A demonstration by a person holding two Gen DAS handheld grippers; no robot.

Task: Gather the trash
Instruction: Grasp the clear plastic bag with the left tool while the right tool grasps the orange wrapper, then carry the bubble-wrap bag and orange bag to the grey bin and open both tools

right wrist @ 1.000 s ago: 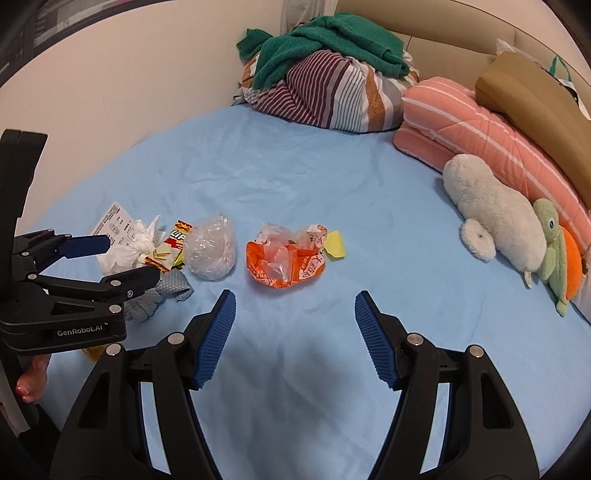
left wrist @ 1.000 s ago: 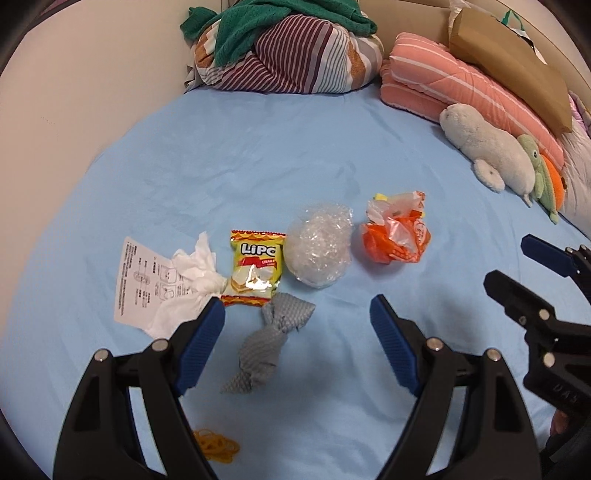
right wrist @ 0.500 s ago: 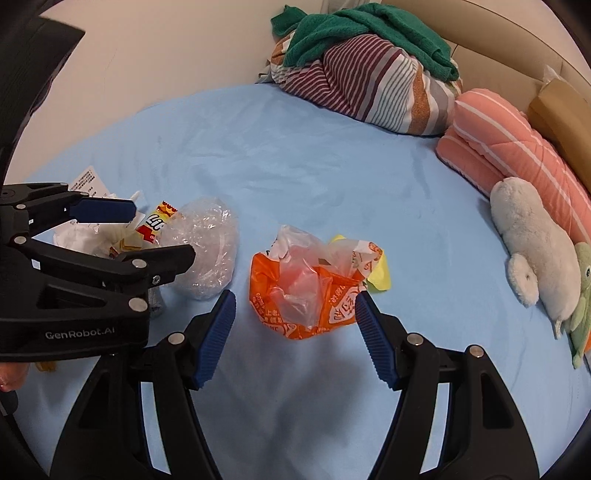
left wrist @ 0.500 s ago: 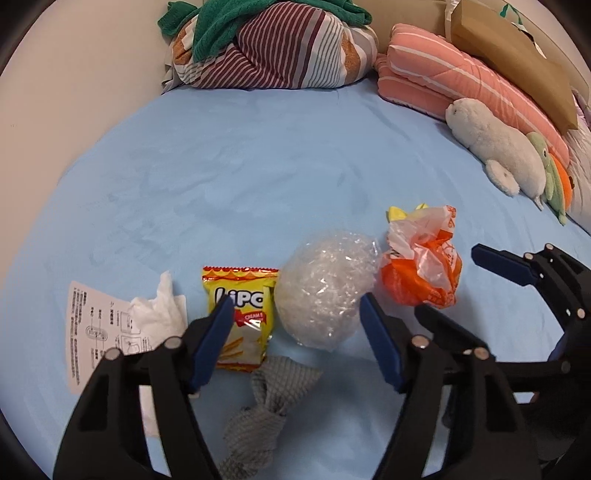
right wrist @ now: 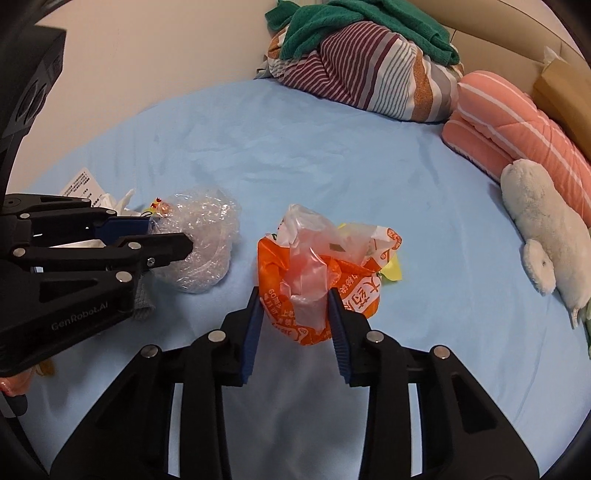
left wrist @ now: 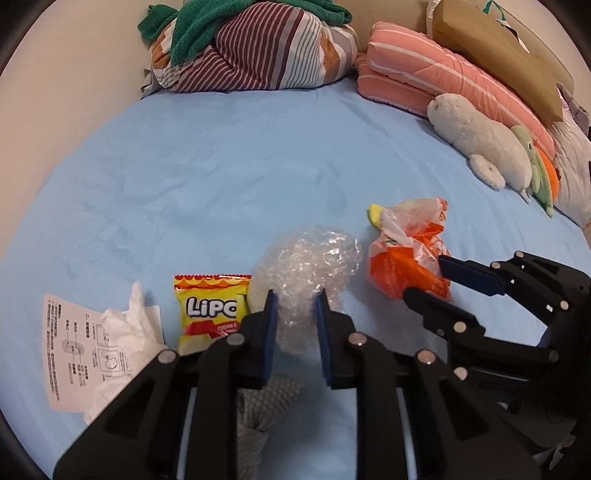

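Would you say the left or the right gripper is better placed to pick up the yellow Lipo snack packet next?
Left: the Lipo packet lies right beside the left gripper, though its jaws are closing around the bubble wrap.

Blue sheet (left wrist: 207, 177) covers the bed. At its far edge, a striped bundle (left wrist: 258, 55) with a green cloth (left wrist: 192, 33) draped on top. To the right, a folded pink quilt (left wrist: 436, 74) under a brown paper bag (left wrist: 495, 51). Against the quilt lie a white plush seal (left wrist: 480, 136) and, beside it, a green plush (left wrist: 535, 162).
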